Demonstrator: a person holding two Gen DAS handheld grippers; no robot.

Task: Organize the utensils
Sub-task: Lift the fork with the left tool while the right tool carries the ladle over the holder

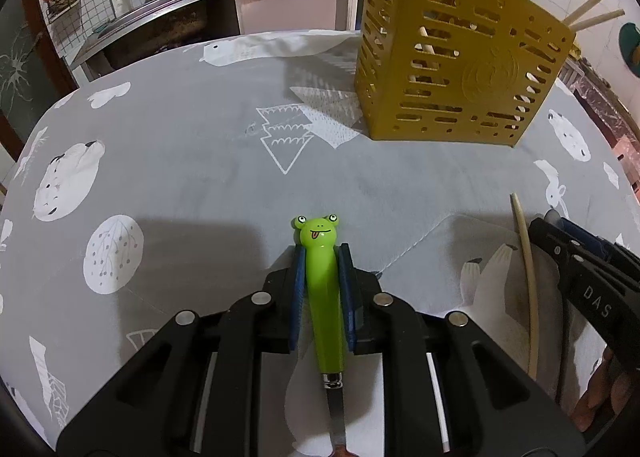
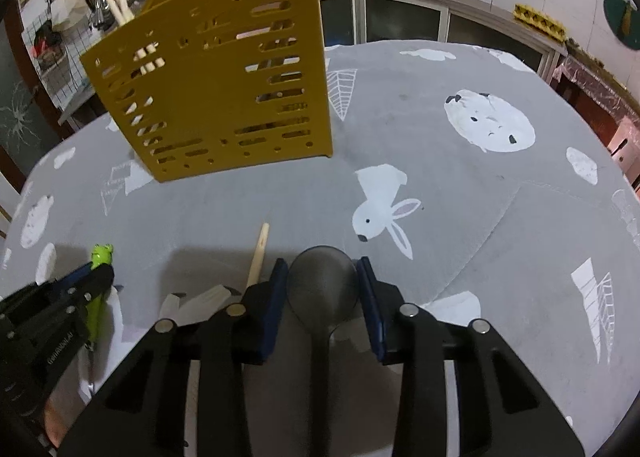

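My left gripper [image 1: 322, 253] is shut on the green frog-handled utensil [image 1: 324, 297]; its metal end runs back under the jaws. In the right wrist view that left gripper [image 2: 94, 269] sits at the lower left, the frog head [image 2: 102, 253] poking past it. My right gripper [image 2: 322, 263] has the bowl of a black spoon [image 2: 322, 289] between its blue pads, which touch both sides. A loose wooden chopstick [image 2: 258, 253] lies on the cloth just left of it. The yellow slotted utensil holder [image 1: 452, 57] stands upright beyond both grippers, holding several chopsticks [image 1: 592, 9].
A grey tablecloth with white animal prints [image 1: 180, 145] covers the round table. The right gripper [image 1: 552, 221] and the chopstick [image 1: 528, 277] lie at the right edge of the left wrist view. A kitchen counter with a sink [image 1: 160, 5] runs behind the table.
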